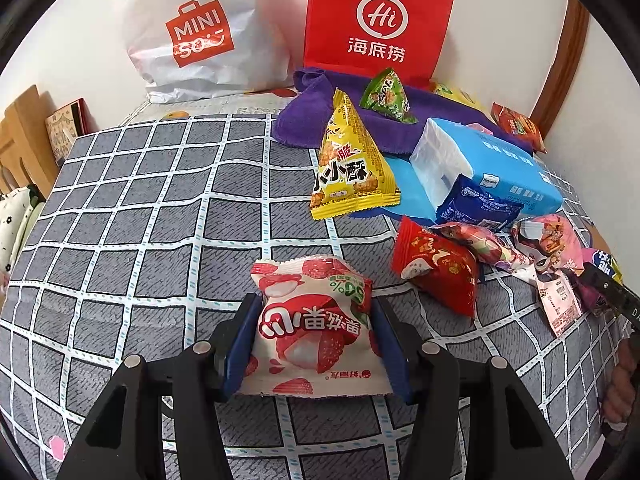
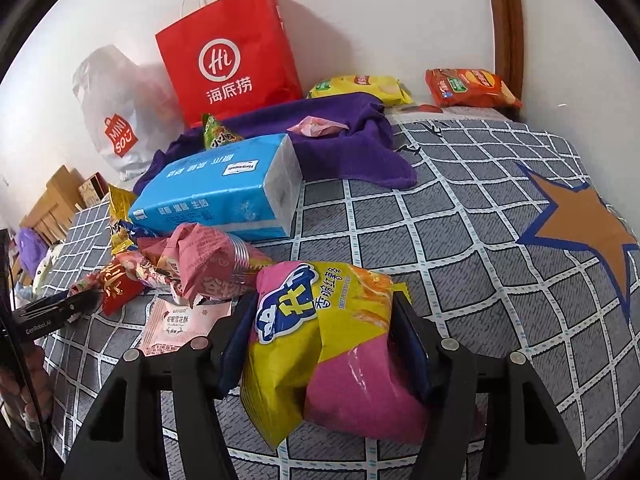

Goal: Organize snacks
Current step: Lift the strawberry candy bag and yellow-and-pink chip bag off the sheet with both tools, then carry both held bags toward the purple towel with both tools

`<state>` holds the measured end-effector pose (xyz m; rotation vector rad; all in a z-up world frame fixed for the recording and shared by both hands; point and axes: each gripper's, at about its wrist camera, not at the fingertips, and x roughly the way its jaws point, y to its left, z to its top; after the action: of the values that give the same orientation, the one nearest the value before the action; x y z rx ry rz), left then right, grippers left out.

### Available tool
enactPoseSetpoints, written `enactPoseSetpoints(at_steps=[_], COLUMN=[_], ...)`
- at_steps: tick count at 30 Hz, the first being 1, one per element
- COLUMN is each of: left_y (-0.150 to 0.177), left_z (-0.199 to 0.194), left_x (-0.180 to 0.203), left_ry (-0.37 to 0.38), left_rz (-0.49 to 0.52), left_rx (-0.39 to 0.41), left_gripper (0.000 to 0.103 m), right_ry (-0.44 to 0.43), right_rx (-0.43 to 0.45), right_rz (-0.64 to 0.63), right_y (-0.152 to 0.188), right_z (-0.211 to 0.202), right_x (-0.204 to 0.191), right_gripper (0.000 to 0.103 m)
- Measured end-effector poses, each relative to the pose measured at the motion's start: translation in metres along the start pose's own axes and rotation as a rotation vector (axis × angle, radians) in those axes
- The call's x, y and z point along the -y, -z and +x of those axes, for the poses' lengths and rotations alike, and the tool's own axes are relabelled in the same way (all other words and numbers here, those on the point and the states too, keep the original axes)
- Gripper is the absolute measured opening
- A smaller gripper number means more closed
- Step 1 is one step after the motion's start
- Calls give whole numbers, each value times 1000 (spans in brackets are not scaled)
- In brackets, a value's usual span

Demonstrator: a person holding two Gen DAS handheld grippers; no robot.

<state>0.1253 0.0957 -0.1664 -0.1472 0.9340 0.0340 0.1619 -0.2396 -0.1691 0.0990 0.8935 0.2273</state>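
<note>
Pile fwd-right of left gripper [image 1: 314, 334]: wrappers overlap, labels mostly unreadable. Fwd-left of it the checked bedcover [image 1: 140, 220] lies bare to the wall. Left jaws clenched on white/red lychee candy pack [image 1: 314, 320], printed upside down. Right gripper [image 2: 324, 340] jaws clamp pink/yellow chip bag [image 2: 332, 348], crumpled, lower end cut off by the gripper body.
</note>
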Motion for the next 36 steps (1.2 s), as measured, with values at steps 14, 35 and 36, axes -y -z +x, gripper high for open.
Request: enactPoseSetpoints(at_steps=[14, 35, 36], left_y=[-1, -9, -11], left_z=[-5, -83, -86], left_x=[-4, 10, 11], left_ry=[20, 89, 111], left_rz=[-35, -45, -49], left_rx=[5, 71, 72], left_gripper=[50, 50, 50], right_ry=[-52, -71, -60], right_rx=[35, 201, 204], right_rz=[67, -62, -73], right_y=[0, -23, -26], right_z=[-11, -98, -101], right_x=[10, -50, -55], right_gripper=[57, 57, 57])
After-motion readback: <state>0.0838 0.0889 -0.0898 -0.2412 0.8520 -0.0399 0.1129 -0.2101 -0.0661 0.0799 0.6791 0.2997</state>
